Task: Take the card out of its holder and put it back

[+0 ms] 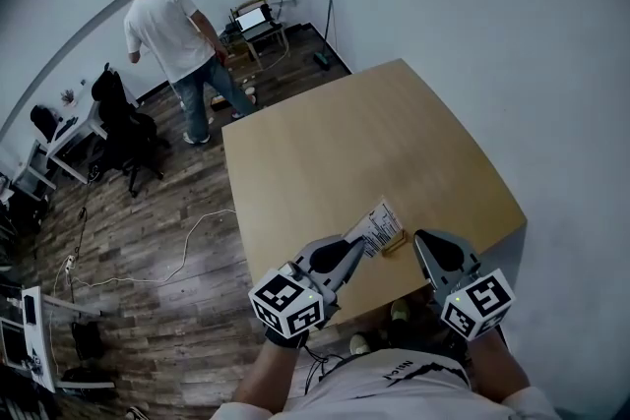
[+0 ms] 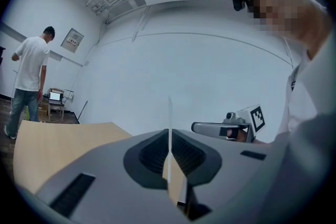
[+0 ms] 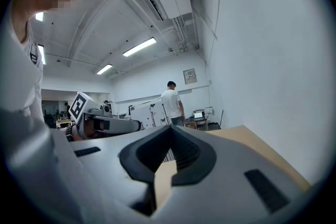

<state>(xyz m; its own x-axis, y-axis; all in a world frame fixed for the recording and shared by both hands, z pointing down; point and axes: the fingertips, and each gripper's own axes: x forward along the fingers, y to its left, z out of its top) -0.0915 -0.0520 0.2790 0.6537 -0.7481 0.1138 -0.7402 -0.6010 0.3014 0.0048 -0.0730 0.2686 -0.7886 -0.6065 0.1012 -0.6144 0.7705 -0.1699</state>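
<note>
The card (image 1: 380,225) is a small white slip with dark print and bar-like stripes. It sits tilted just above the lower edge of the tan table (image 1: 345,138), at the lower centre of the head view. In the left gripper view the card (image 2: 169,120) shows edge-on as a thin white line. There is one card, one small amber holder (image 1: 395,245) lying on the table just right of the card's lower end, and two grippers. The left gripper (image 1: 356,247) has its jaws pinched tight on the card, which stands up from between the pads (image 2: 181,152). The right gripper (image 1: 421,241) sits just right of the holder with its jaws pressed together (image 3: 169,139). A tan patch shows in the gap below its pads, but whether that is table or holder cannot be told.
</note>
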